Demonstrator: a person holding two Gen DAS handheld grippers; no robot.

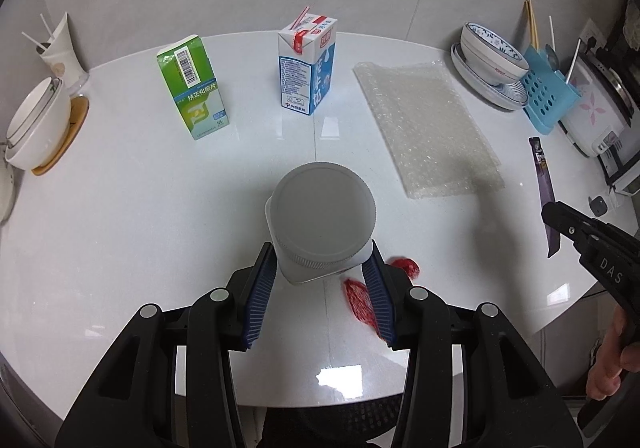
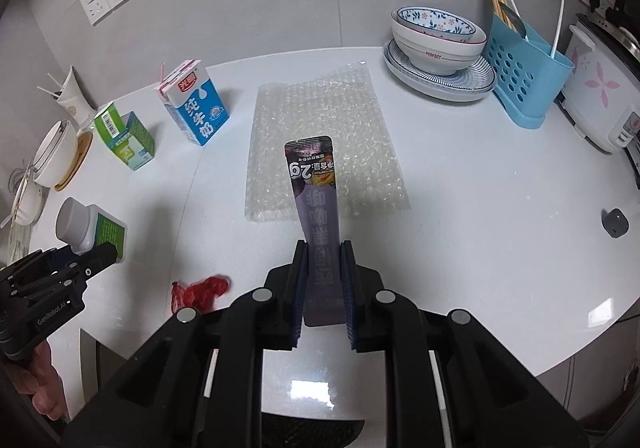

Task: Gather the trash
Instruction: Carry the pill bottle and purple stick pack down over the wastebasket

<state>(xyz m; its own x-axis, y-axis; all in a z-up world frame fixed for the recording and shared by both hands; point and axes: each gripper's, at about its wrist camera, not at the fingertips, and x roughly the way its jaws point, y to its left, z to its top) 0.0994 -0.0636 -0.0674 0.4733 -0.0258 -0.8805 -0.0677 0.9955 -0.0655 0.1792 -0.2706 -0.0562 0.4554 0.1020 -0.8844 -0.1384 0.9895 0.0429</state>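
My left gripper (image 1: 322, 264) is shut on a white pill bottle (image 1: 320, 215) with a green label, held above the white table (image 1: 120, 207); both show in the right wrist view, gripper (image 2: 92, 252) and bottle (image 2: 90, 226). My right gripper (image 2: 323, 248) is shut on a purple snack sachet (image 2: 316, 203), held upright above the table; the sachet also shows in the left wrist view (image 1: 544, 183). A red net scrap (image 1: 358, 294) (image 2: 200, 290) lies on the table. A sheet of bubble wrap (image 1: 424, 123) (image 2: 324, 143), a blue milk carton (image 1: 306, 67) (image 2: 198, 107) and a green medicine box (image 1: 194, 85) (image 2: 126, 141) rest farther back.
White bowls on a wooden coaster (image 1: 36, 125) and a toothpick cup (image 1: 62, 47) stand at the left. Patterned bowls on plates (image 2: 438, 51), a blue utensil holder (image 2: 524, 75) and a rice cooker (image 2: 604, 95) stand at the right. A small grey object (image 2: 614, 221) lies near the right edge.
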